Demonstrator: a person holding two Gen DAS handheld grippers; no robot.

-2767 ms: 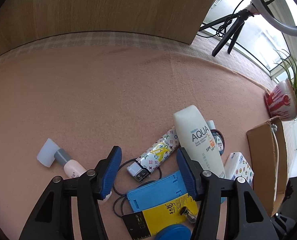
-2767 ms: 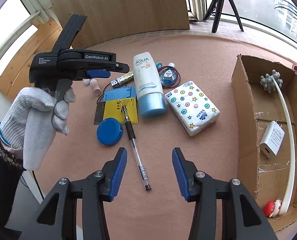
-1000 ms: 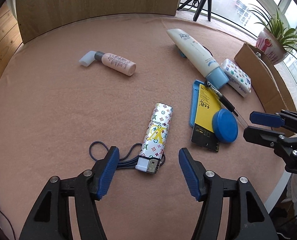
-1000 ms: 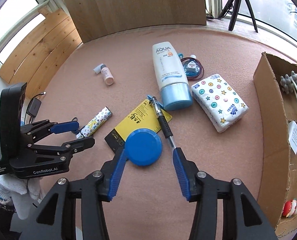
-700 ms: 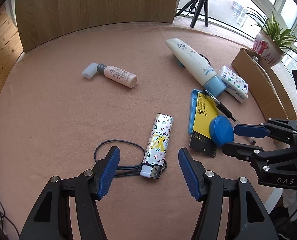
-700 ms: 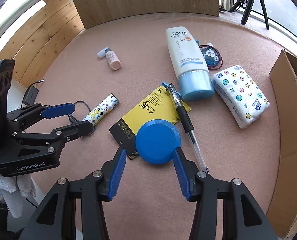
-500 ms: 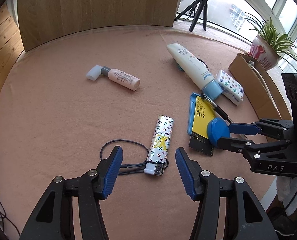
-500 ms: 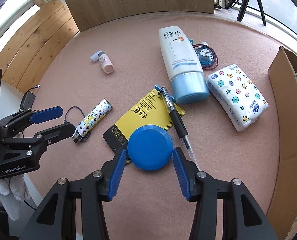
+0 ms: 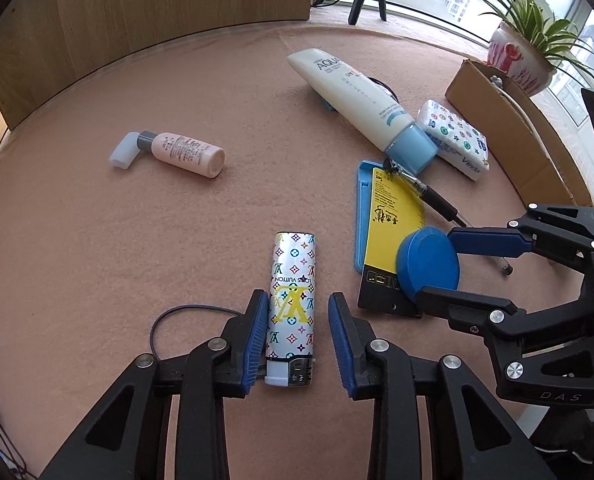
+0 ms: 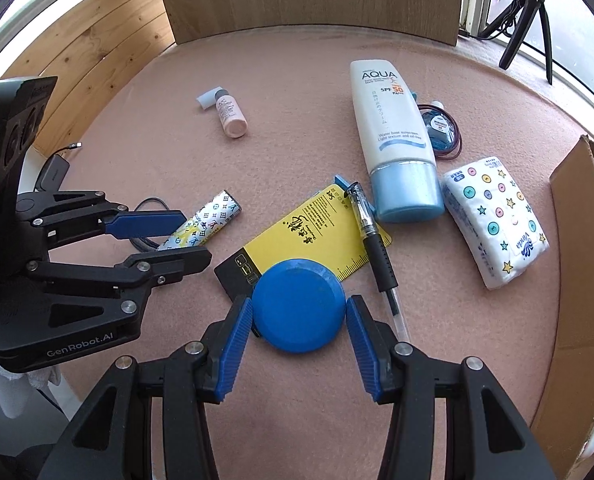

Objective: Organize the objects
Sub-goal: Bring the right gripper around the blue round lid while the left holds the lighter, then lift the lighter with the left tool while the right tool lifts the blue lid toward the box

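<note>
The left tool point(image 9: 297, 328) has just been closing, now narrow around the lighter point(image 9: 293, 300); only one pad looks touching, so it may skid. The right tool point(image 10: 299, 334) straddles the lid point(image 10: 299, 306), unclamped; closing could drag the card point(image 10: 317, 228) beneath.

surface: pink felt-covered table point(image 10: 297, 92)
left: small pink bottle point(image 10: 229, 114), patterned lighter point(image 9: 293, 300) on a dark cord point(image 9: 177, 314)
centre: blue tray point(image 9: 361, 208) under yellow card point(image 10: 321, 228), pen point(image 10: 375, 244)
right: sunscreen tube point(image 10: 393, 136), tissue pack point(image 10: 495, 220), cardboard box point(image 10: 585, 280)
</note>
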